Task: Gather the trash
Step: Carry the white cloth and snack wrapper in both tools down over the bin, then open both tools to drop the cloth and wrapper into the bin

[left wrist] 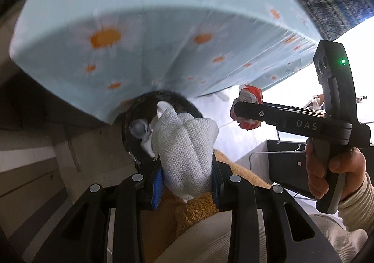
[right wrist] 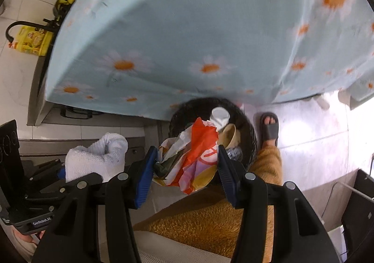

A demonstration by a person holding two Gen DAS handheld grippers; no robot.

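My left gripper (left wrist: 185, 175) is shut on a crumpled white knitted cloth (left wrist: 184, 150), held just above the black trash bin (left wrist: 138, 146); the cloth also shows in the right wrist view (right wrist: 98, 157). My right gripper (right wrist: 187, 160) is shut on a crumpled red, white and orange wrapper (right wrist: 194, 157), held over the same bin (right wrist: 247, 132). From the left wrist view the right gripper (left wrist: 236, 112) holds the wrapper (left wrist: 247, 96) to the right of the bin. The bin holds a white cup (right wrist: 219, 116) and a tan paper bowl (right wrist: 230, 135).
A table with a light blue daisy cloth (right wrist: 187, 29) overhangs the bin. The person's orange fleece leg (right wrist: 268, 164) and grey slipper (right wrist: 270, 129) stand right of the bin. Yellow bags (right wrist: 32, 40) sit on the floor far left. A black box (left wrist: 287, 164) stands at right.
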